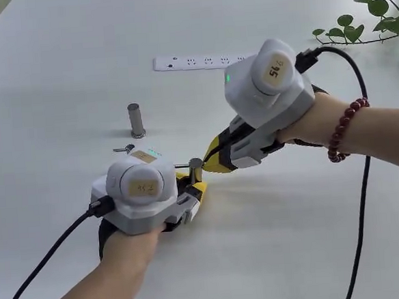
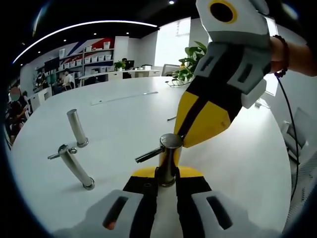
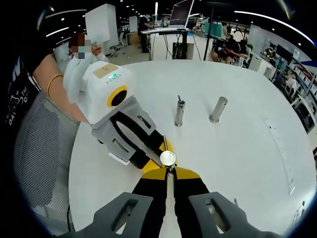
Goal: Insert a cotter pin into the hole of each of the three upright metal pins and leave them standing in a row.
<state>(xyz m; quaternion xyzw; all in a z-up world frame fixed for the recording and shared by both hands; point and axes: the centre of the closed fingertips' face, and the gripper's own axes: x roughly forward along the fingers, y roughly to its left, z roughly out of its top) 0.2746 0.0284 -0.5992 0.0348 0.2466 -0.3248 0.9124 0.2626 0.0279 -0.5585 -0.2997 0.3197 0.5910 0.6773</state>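
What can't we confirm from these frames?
- Head view: cotter-pinned pin is mostly hidden behind the left gripper.
- Right gripper view: held pin is seen end-on; its top hides its hole and what the right gripper jaws grip.
- Left gripper view: the cotter pin far end is hidden behind the held pin and right gripper.
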